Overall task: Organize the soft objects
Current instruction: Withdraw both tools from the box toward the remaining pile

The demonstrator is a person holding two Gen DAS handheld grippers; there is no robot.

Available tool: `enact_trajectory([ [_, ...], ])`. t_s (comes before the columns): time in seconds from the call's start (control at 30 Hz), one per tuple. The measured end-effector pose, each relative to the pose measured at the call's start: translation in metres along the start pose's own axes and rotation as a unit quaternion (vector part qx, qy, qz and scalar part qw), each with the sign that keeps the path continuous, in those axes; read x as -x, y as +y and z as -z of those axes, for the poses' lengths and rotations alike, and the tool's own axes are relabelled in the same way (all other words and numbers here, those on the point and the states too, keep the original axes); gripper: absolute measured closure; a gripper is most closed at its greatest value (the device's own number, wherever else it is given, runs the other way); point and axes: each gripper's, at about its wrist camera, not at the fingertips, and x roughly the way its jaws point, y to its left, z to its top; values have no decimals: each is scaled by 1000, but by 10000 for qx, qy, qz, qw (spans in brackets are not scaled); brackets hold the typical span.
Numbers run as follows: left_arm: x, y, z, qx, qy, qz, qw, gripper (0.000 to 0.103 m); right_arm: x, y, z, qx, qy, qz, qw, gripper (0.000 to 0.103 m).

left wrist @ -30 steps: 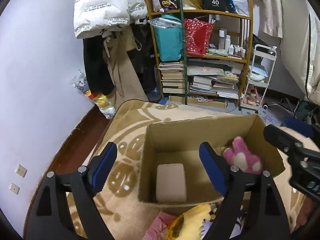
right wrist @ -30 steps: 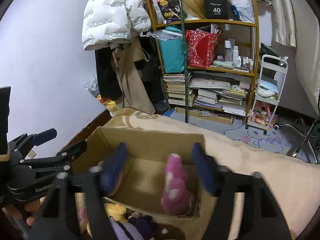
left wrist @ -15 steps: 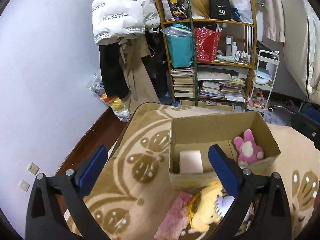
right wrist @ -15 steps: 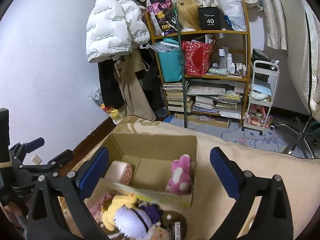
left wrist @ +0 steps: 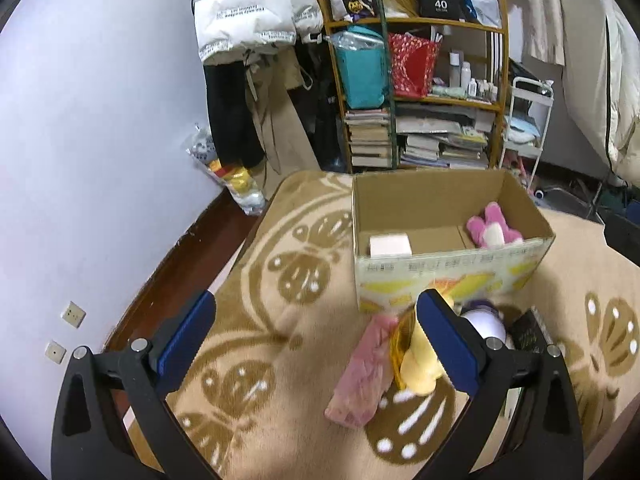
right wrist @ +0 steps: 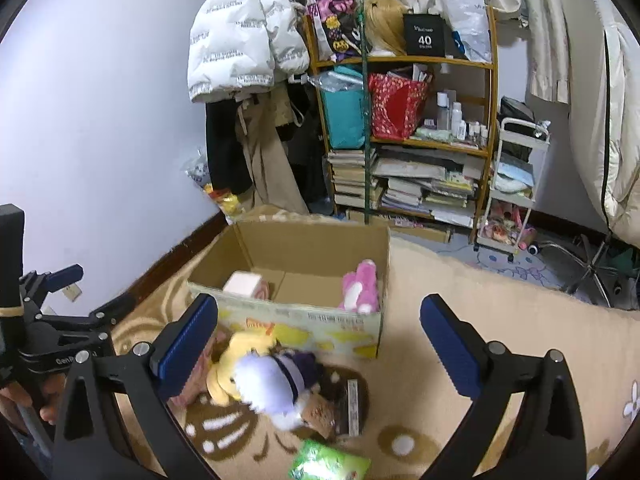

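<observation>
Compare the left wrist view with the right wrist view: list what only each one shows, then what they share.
Left wrist only: the wall sockets.

Right wrist only: the green packet on the rug, and the left gripper seen from the side.

Both: the cardboard box holding the pink plush and pale block, and the yellow plush outside.

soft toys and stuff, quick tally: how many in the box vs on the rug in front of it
In the cardboard box: 2 (pink plush, swirl roll cushion)
On the rug, in front: 4 (yellow plush, white-and-purple plush, pink cloth item, green packet)
Total: 6
</observation>
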Motion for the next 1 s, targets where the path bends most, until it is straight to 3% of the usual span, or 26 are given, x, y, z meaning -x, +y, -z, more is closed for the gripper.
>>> enact_trajectory([
  [0.6, -7, 1, 53, 148, 446, -13, 9989, 3, 1, 6, 58, 65, 488, 179, 9986, 0],
  [1.0, -46, -8, 78, 40, 1064, 168, 9942, 3, -30, 5, 80, -113, 1226, 195, 9922, 0],
])
